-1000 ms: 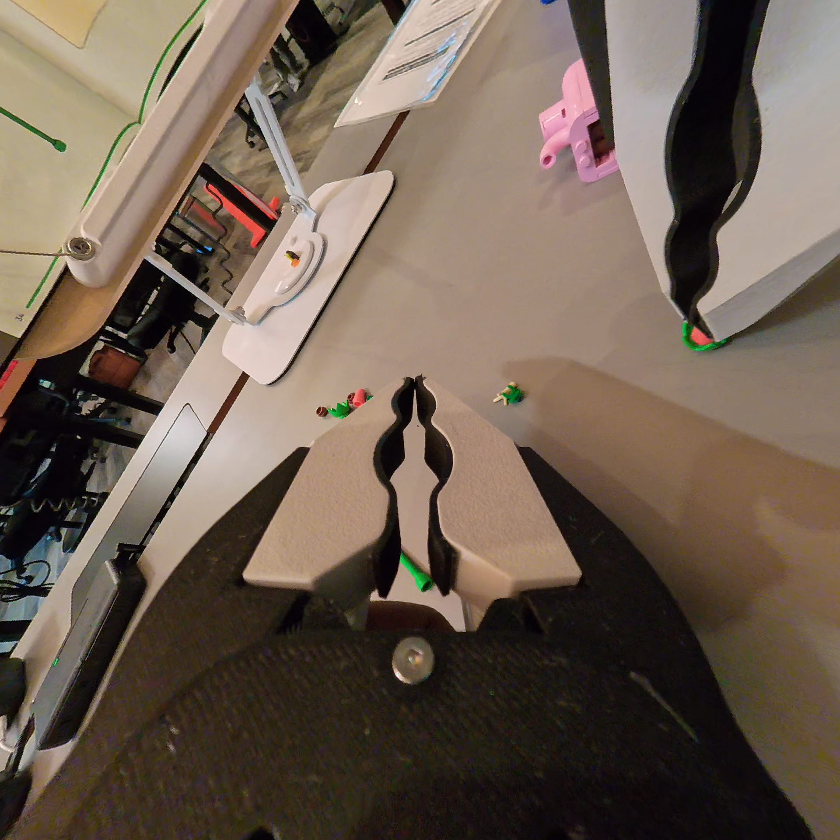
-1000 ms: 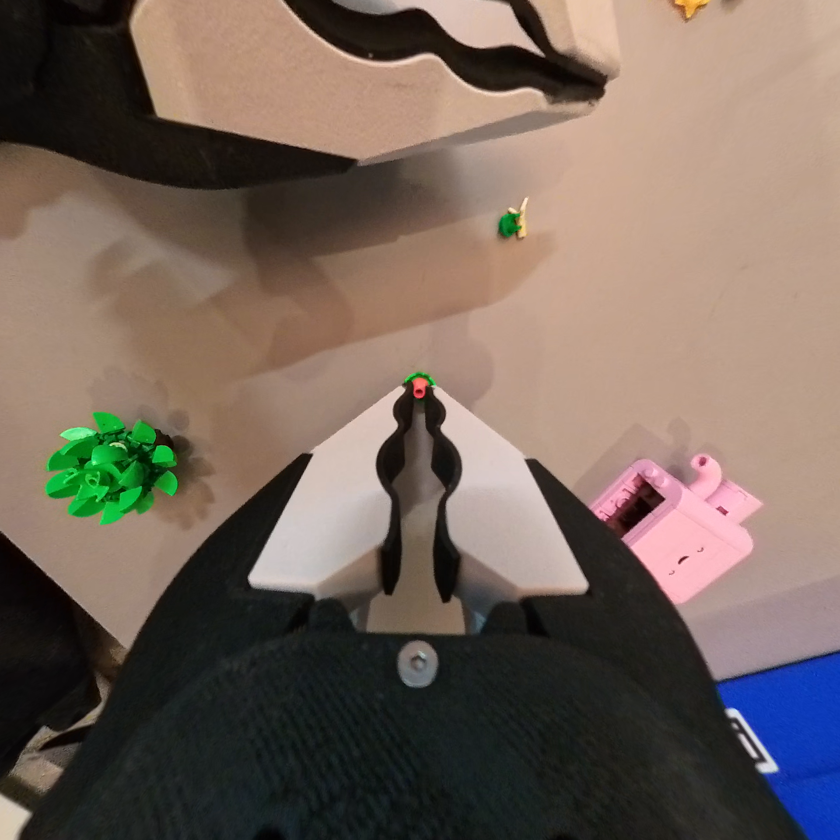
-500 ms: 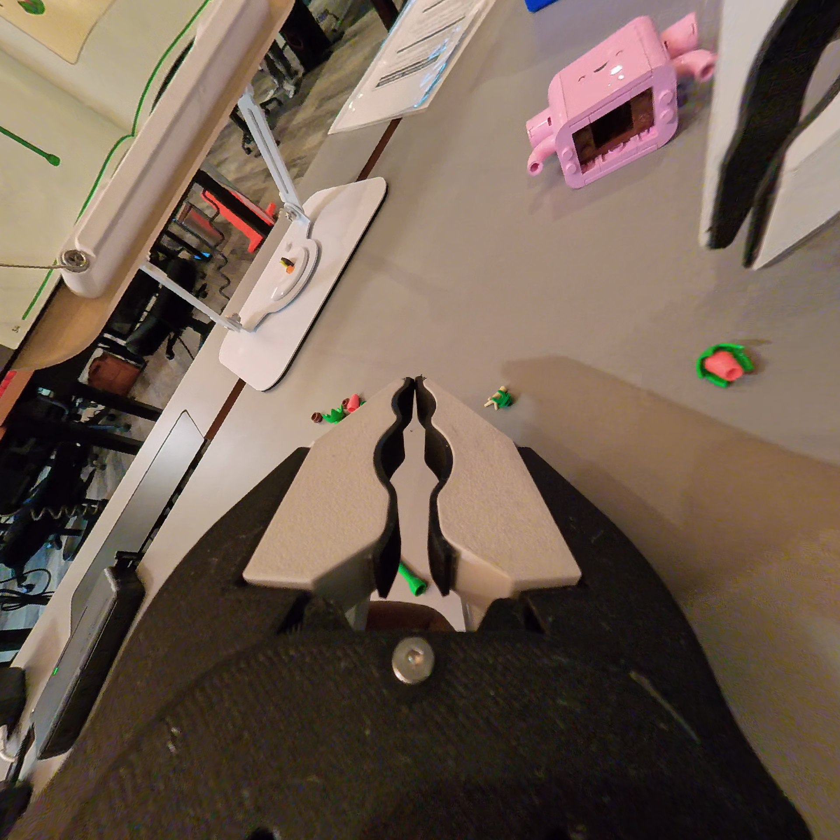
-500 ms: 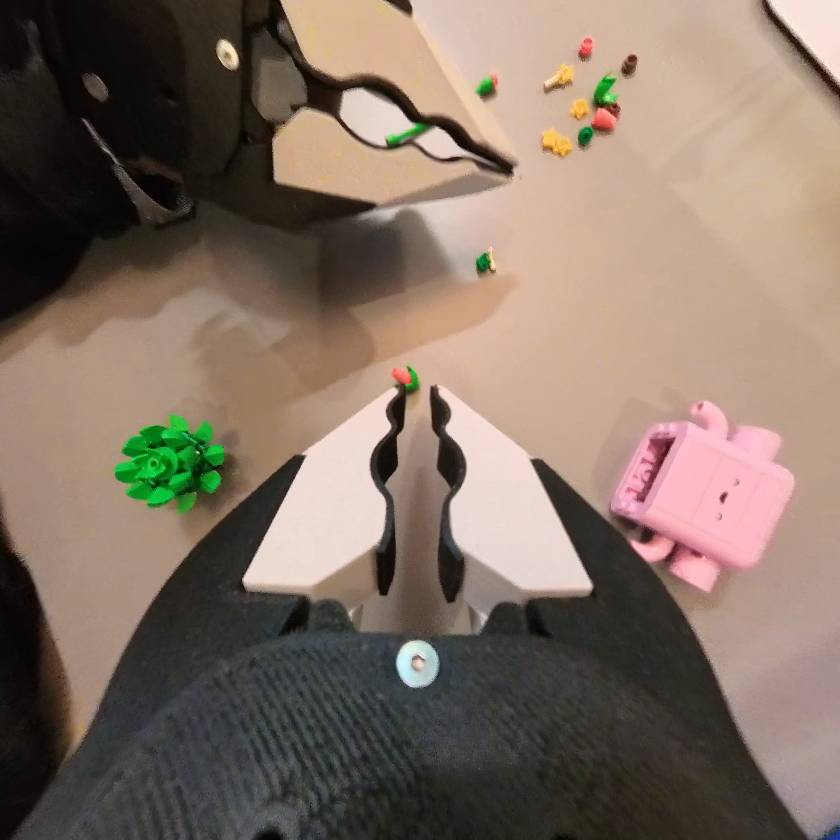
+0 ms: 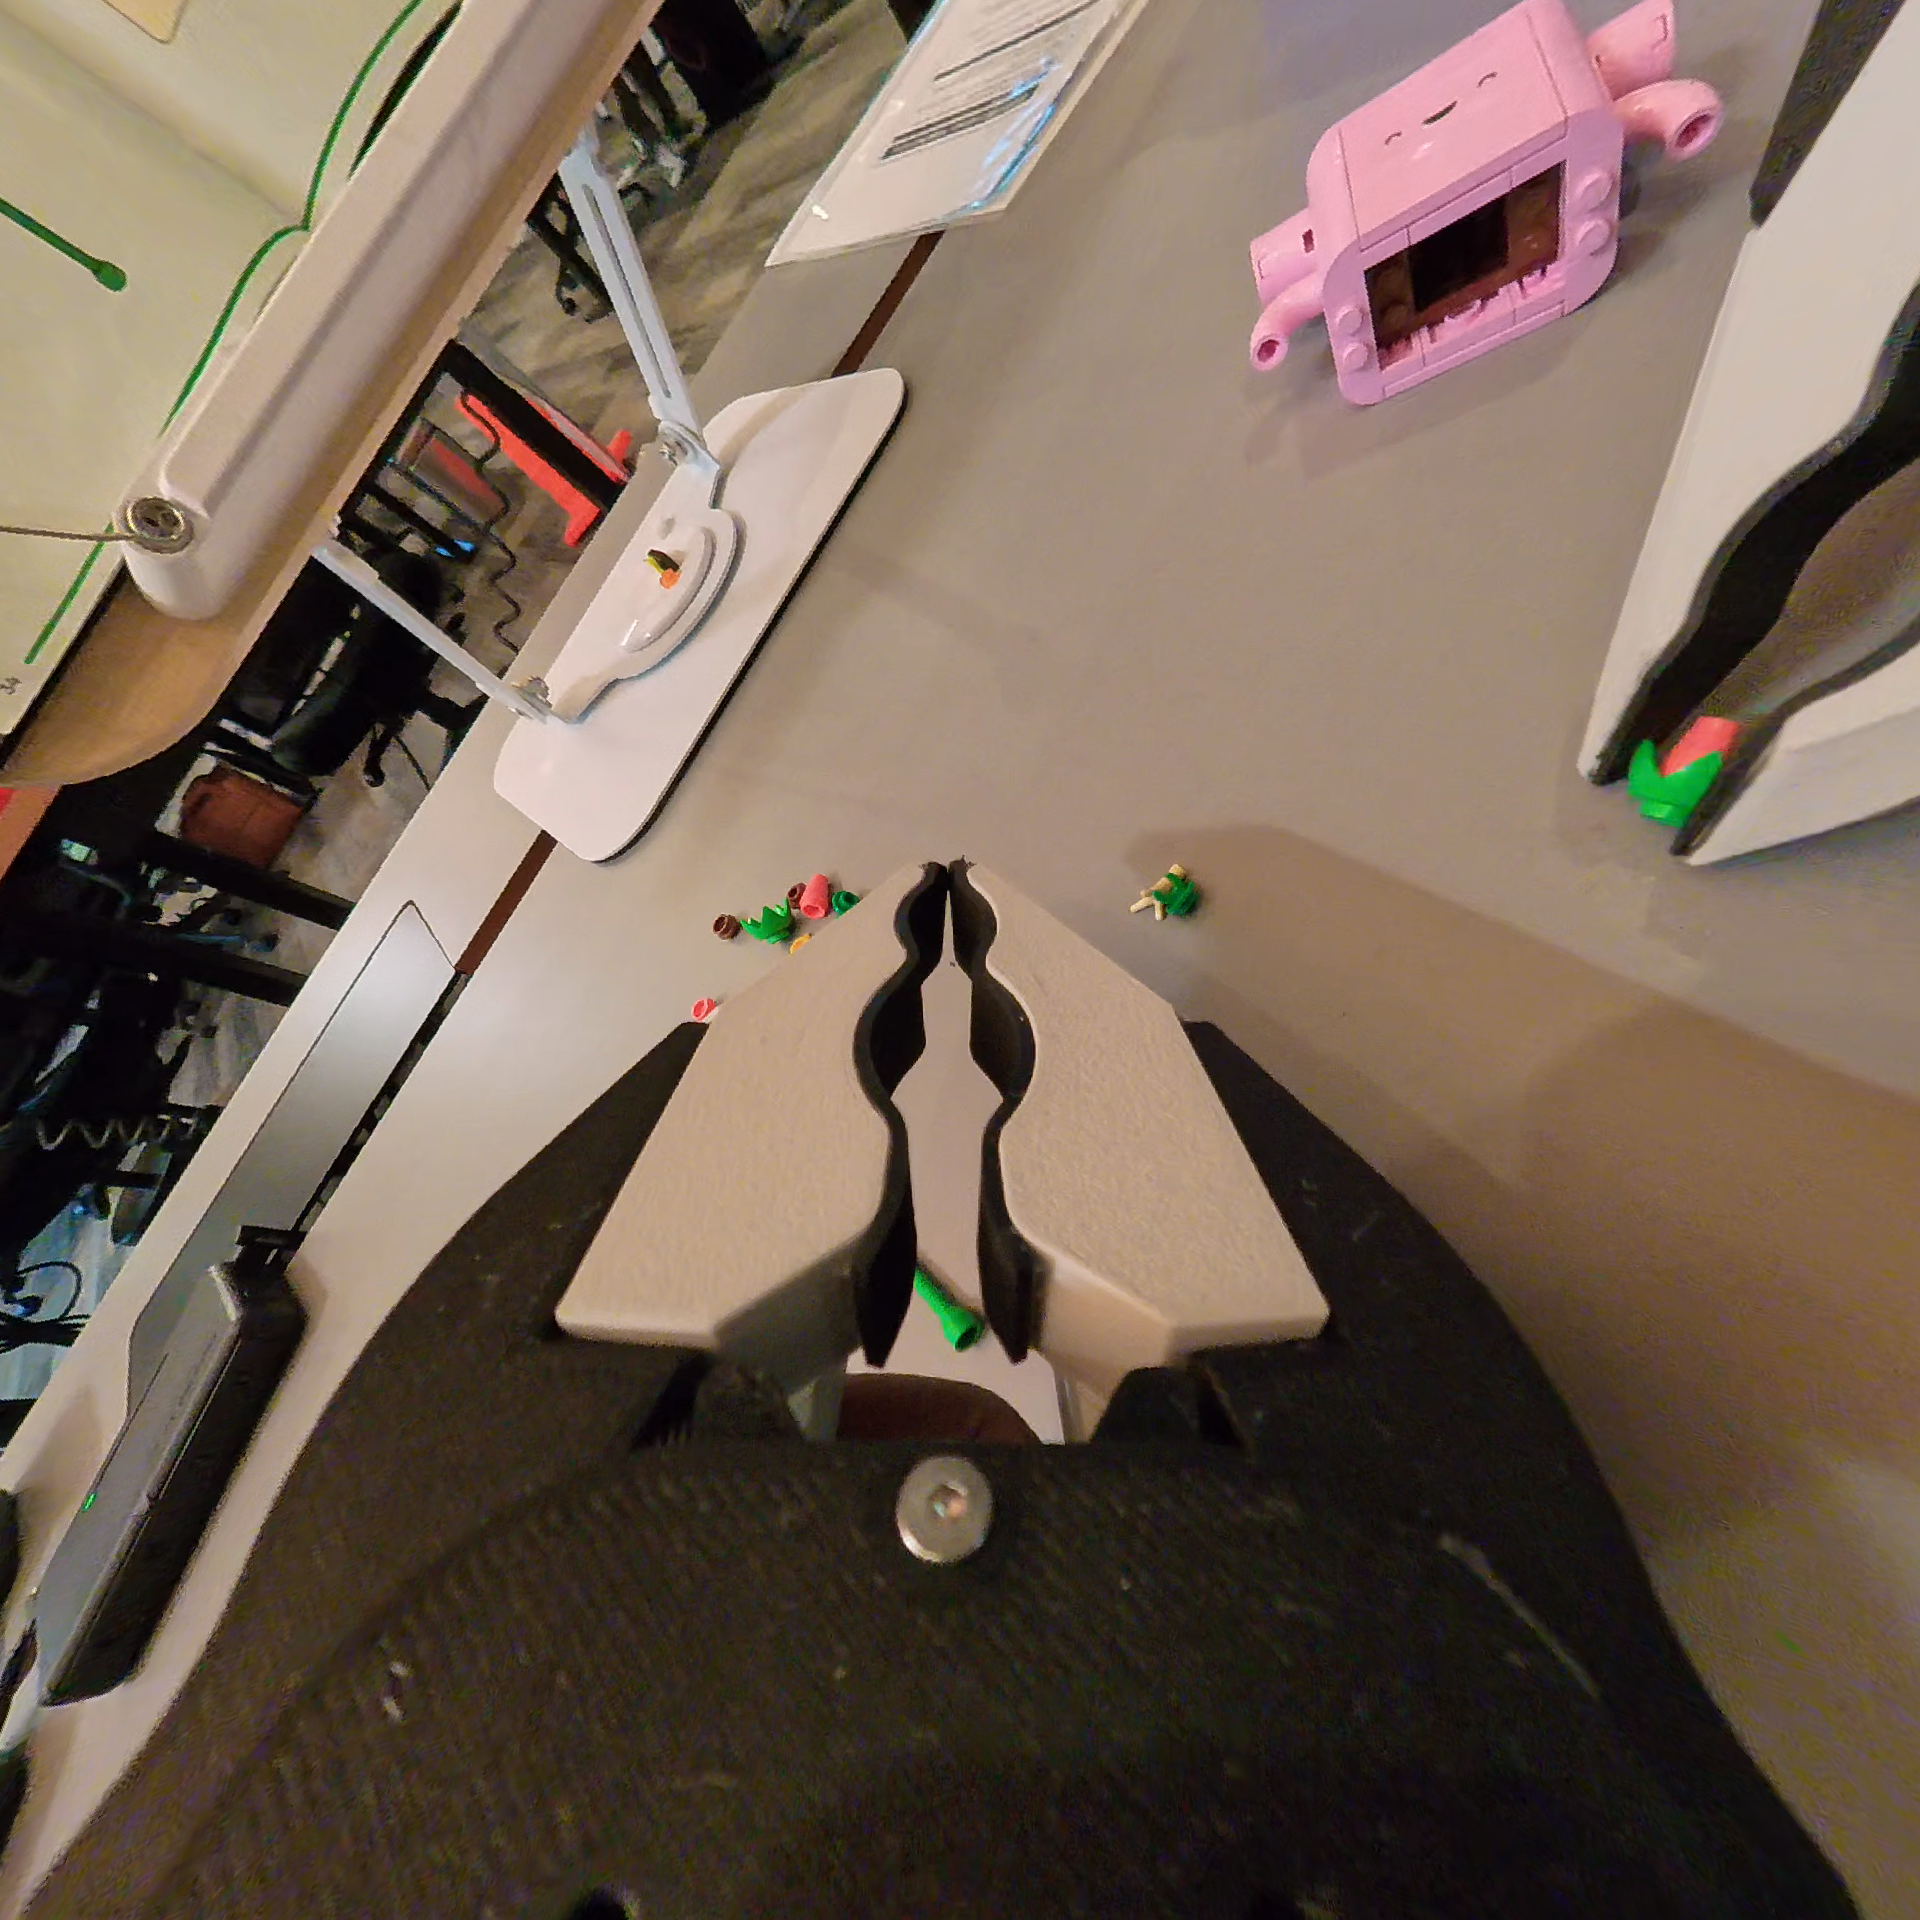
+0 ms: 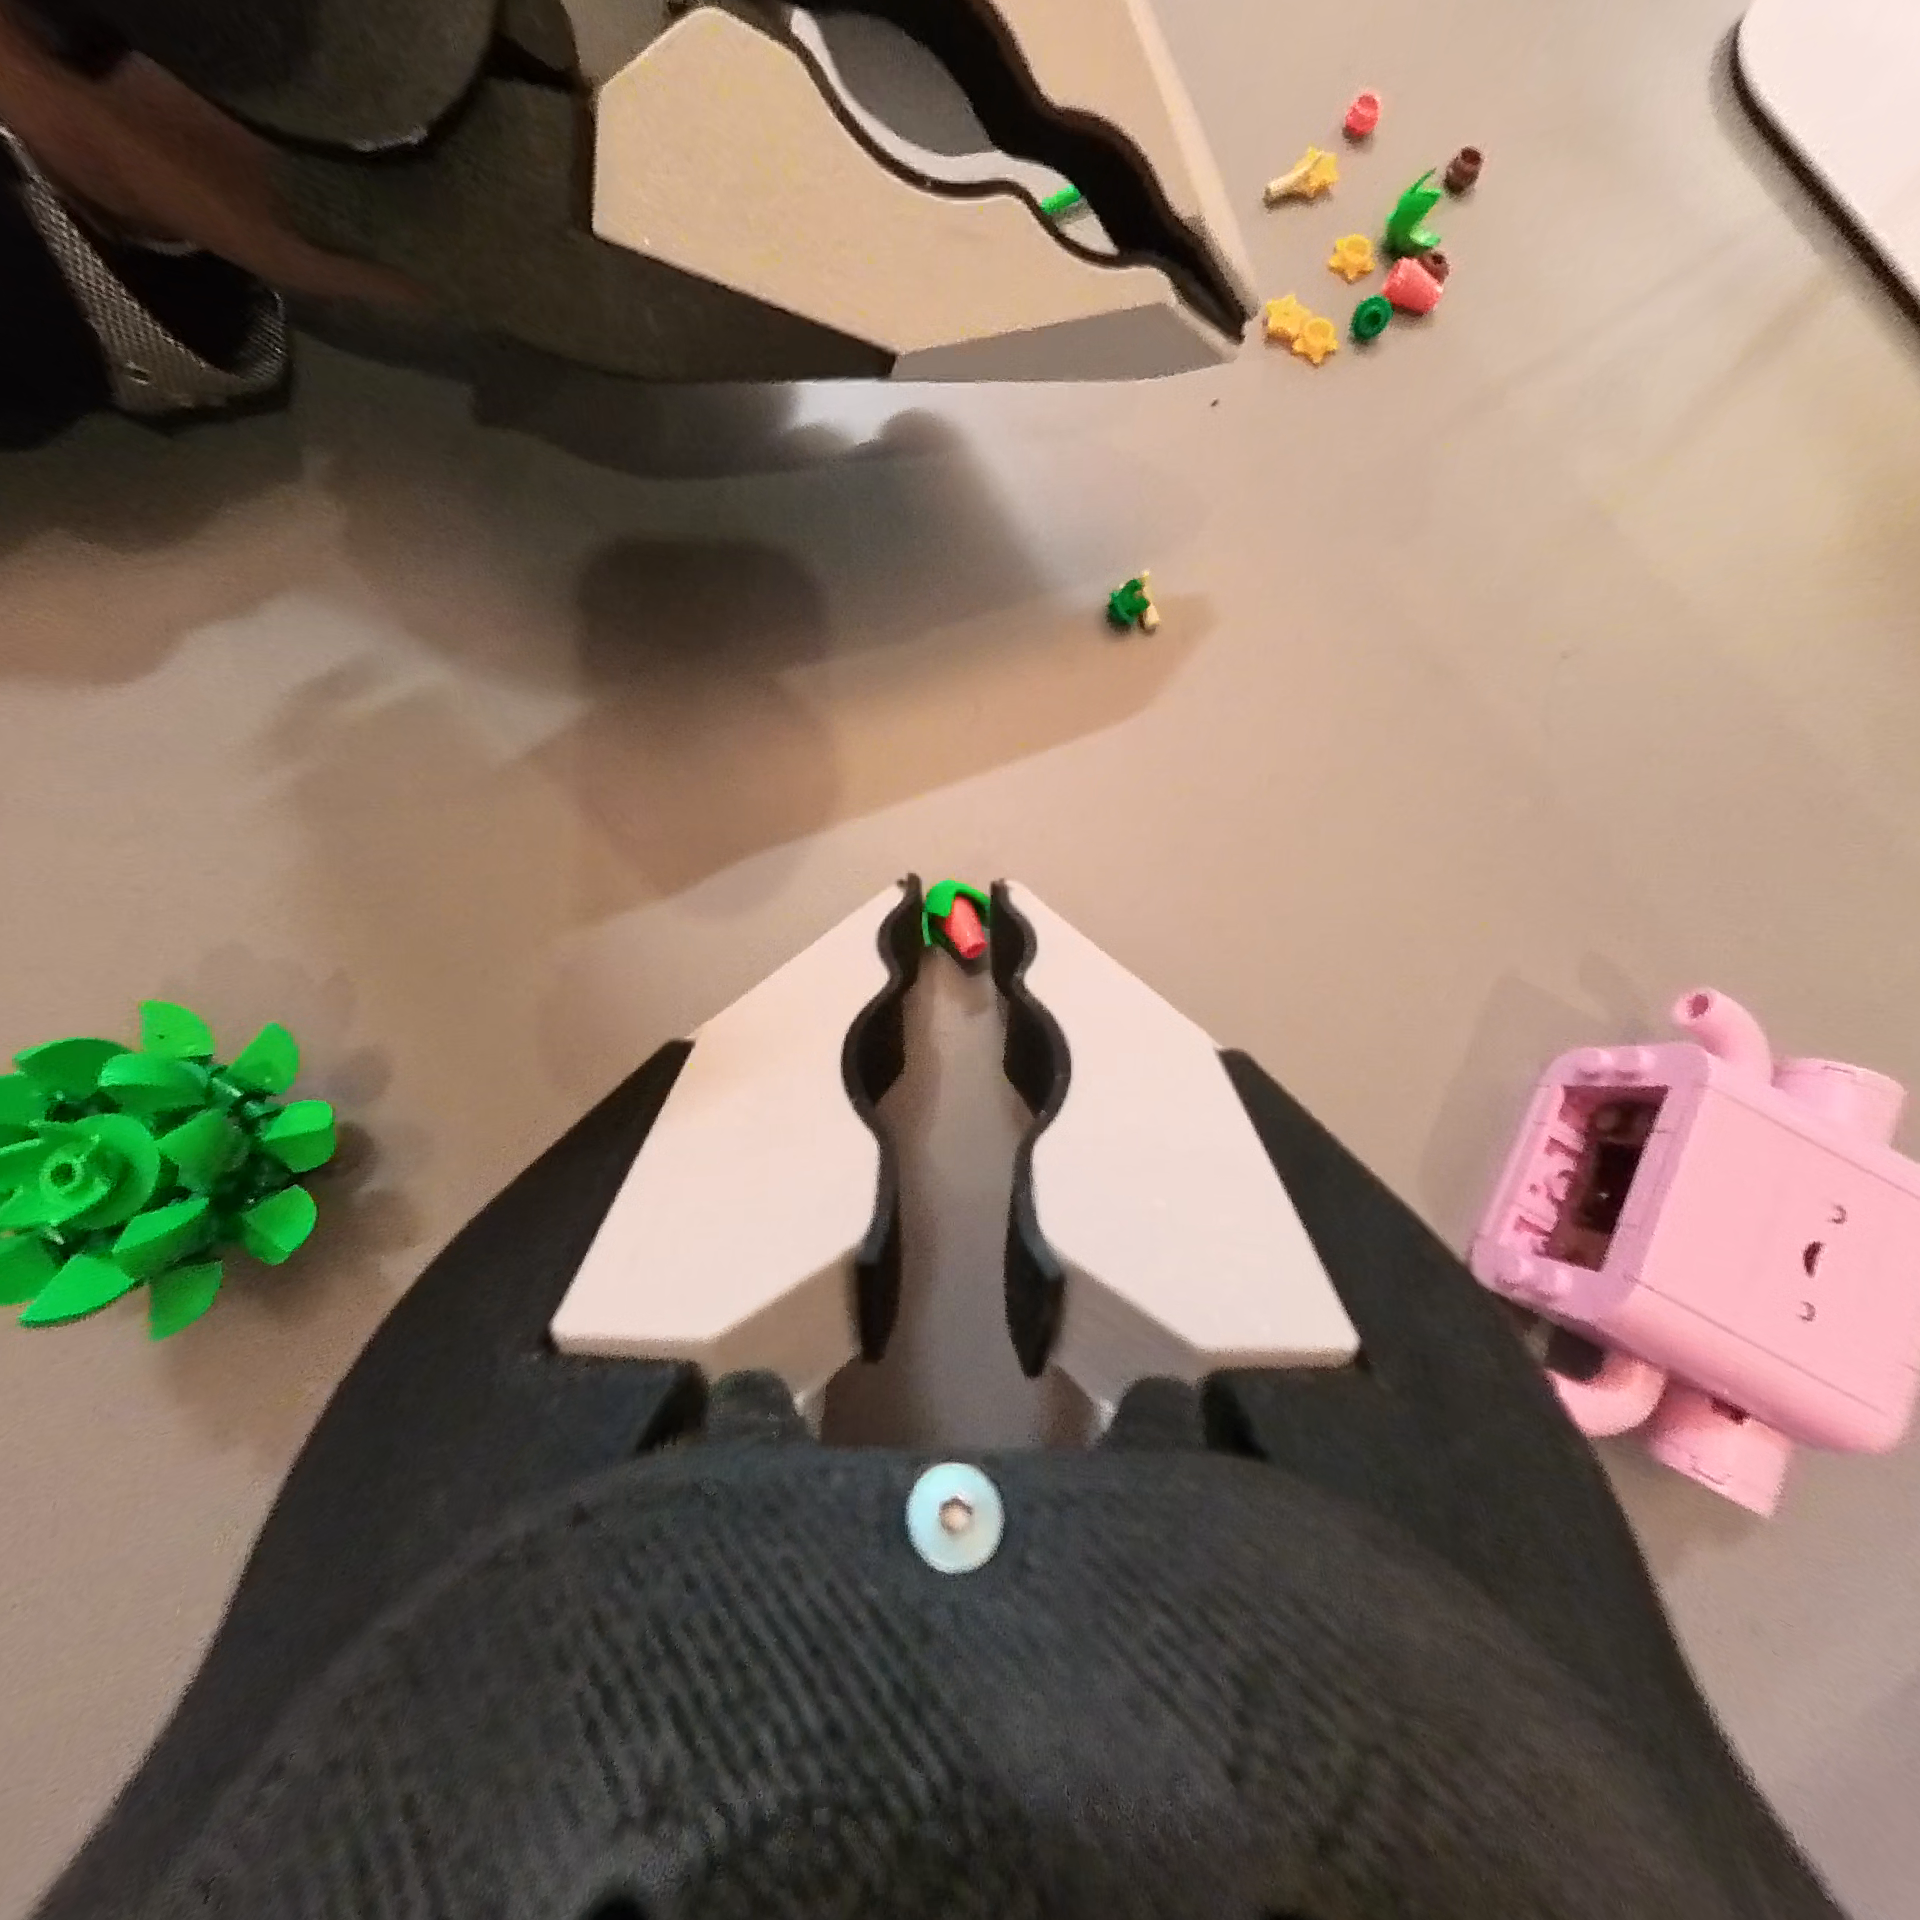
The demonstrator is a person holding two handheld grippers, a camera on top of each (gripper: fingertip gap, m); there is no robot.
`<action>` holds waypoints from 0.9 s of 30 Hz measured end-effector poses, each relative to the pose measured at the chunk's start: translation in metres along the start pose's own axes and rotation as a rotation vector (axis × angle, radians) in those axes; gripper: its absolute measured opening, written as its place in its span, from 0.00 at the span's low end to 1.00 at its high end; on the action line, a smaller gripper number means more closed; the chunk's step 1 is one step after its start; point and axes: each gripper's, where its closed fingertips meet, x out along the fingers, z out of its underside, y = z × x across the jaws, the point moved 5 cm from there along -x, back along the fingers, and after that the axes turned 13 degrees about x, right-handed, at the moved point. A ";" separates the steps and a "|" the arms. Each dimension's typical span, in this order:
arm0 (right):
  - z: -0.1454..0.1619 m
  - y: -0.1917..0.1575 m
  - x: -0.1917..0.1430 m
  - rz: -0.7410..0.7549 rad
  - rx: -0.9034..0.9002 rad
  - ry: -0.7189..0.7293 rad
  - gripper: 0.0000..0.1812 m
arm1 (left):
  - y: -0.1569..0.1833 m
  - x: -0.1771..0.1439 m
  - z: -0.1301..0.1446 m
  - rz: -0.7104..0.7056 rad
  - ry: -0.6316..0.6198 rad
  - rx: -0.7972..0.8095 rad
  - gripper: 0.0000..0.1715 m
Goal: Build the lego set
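My left gripper (image 5: 948,868) is shut, with a thin green stem (image 5: 945,1325) caught deep between its fingers; it hovers above the grey table. The stem also shows in the right wrist view (image 6: 1060,200). My right gripper (image 6: 954,904) is low at the table, its fingertips closed on a small red flower bud with a green base (image 6: 958,920). The bud also shows in the left wrist view (image 5: 1678,769), between the right gripper's tips. A pink box-shaped lego figure (image 6: 1714,1226) lies on its side to the right of that gripper.
A green leafy lego plant (image 6: 135,1164) lies at the left. A small green and tan piece (image 6: 1132,605) lies between the grippers. Several loose small pieces (image 6: 1351,260) lie beyond the left gripper. A white lamp base (image 5: 707,592) and a paper sheet (image 5: 956,114) stand farther off. The green leafy lego plant (image 6: 135,1164) lies around 12 cm away from my right fingertips.
One second ago the right gripper held the bud; it let go, lifted and opened, then came back down and closed on the bud. The left gripper barely moved.
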 end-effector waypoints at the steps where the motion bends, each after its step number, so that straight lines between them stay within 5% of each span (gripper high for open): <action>1: -0.001 0.001 0.000 -0.003 0.002 0.006 0.06 | 0.000 0.000 0.000 0.000 -0.001 0.003 0.00; 6: -0.023 -0.001 -0.017 -0.027 -0.059 0.278 0.06 | -0.002 -0.002 -0.006 -0.008 0.036 -0.027 0.00; 9: -0.037 -0.003 -0.045 0.128 -0.236 0.529 0.06 | -0.013 -0.014 -0.029 -0.013 0.192 -0.210 0.01; 12: -0.041 -0.004 -0.064 0.268 -0.353 0.623 0.06 | -0.017 -0.030 -0.060 0.170 0.447 -0.558 0.09; 16: -0.038 -0.003 -0.074 0.278 -0.340 0.697 0.06 | -0.018 -0.042 -0.075 0.515 0.736 -0.966 0.12; 19: -0.037 0.001 -0.083 0.280 -0.306 0.746 0.06 | -0.024 -0.041 -0.065 0.608 0.800 -1.108 0.14; 27: -0.036 0.000 -0.090 0.265 -0.313 0.801 0.06 | 0.003 -0.038 -0.082 0.960 0.812 -1.183 0.20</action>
